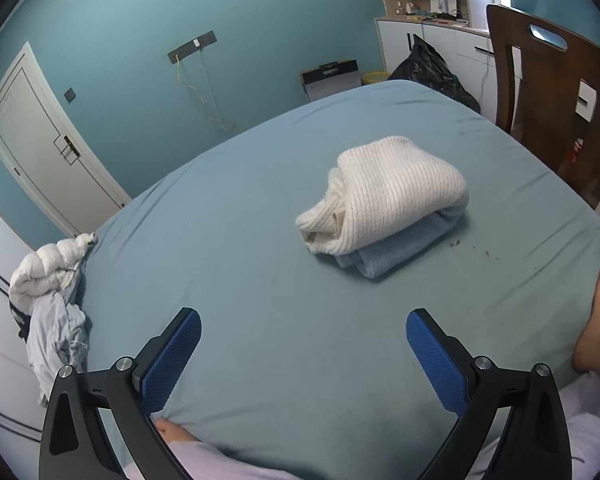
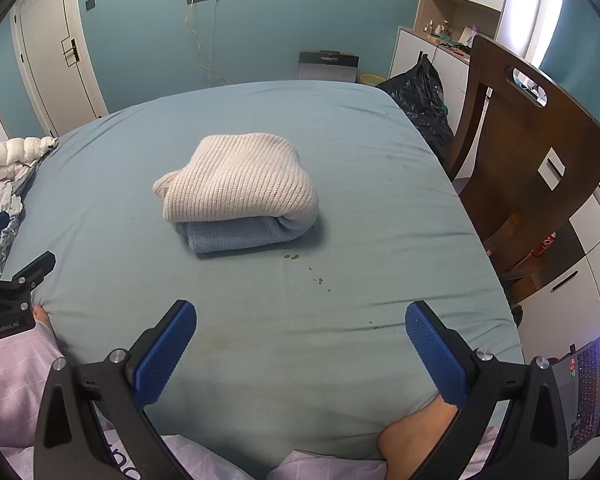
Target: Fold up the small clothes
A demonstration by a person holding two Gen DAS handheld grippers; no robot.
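The left gripper [image 1: 303, 354] and right gripper [image 2: 301, 350] hover empty, jaws spread wide, above a teal bed [image 2: 380, 200]. Mid-mattress lies a folded cream sweater [image 2: 240, 178], largely hiding a blue garment [image 2: 236, 234] beneath; the bundle's long axis runs left-right.

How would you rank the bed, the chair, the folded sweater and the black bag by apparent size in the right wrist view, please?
1. bed
2. chair, though its nearness to the camera may inflate it
3. folded sweater
4. black bag, farther away and partly hidden
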